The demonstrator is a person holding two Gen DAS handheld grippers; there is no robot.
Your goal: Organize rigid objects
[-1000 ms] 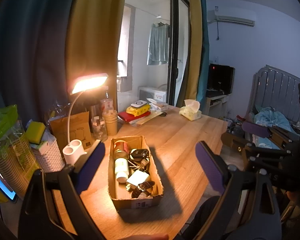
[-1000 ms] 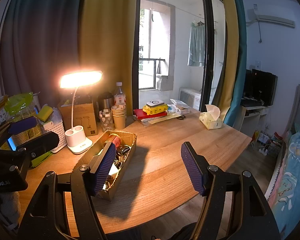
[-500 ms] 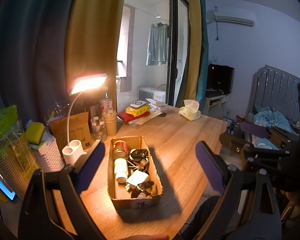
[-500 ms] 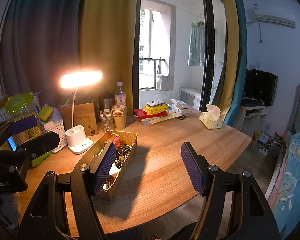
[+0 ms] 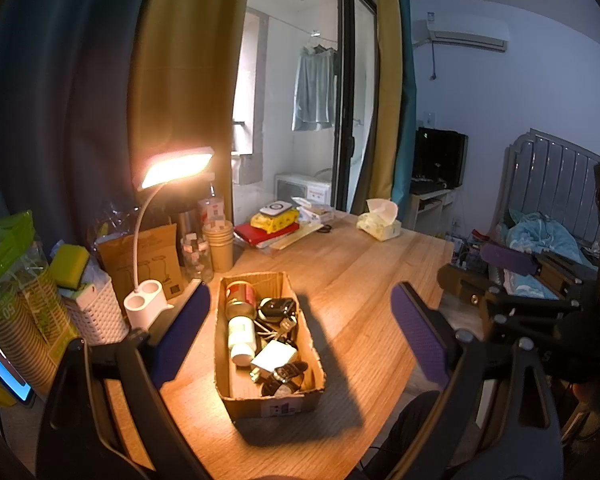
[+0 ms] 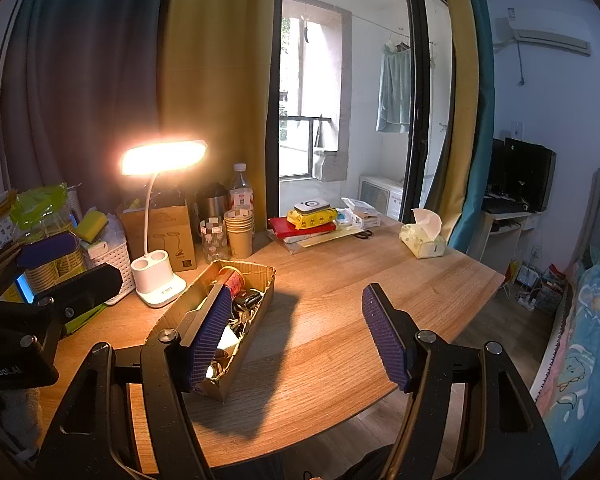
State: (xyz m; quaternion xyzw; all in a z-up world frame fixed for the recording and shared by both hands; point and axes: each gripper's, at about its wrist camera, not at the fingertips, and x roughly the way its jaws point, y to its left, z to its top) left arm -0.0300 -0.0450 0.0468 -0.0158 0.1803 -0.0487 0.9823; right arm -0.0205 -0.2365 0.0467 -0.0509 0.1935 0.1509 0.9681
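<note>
Left wrist view:
Box: cardboard box [image 5: 271,360] is sitting on the wooden desk [image 5: 364,280], at 6 o'clock from the paper cups [image 5: 220,244].
Contents: a red can [image 5: 241,298] is lying at the far end, a black car key [image 5: 276,307] at its 3 o'clock, a white bottle [image 5: 242,338] behind the can toward the camera, a white charger [image 5: 275,358] and a watch [image 5: 286,372] nearer the camera.
Left gripper [image 5: 298,340]: its purple fingers [image 5: 180,334] are standing wide apart, framing the box without touching it.
Lamp [image 5: 172,168]: glowing at 10 o'clock from the box.

Right wrist view:
Right gripper [image 6: 296,336]: fingers [image 6: 384,340] are spread open, holding nothing, over bare desk.
Box: lying at 9 o'clock, partly behind the left-hand finger.
Tissue pack [image 6: 422,240]: resting at 1 o'clock, near the desk's far edge.
</note>
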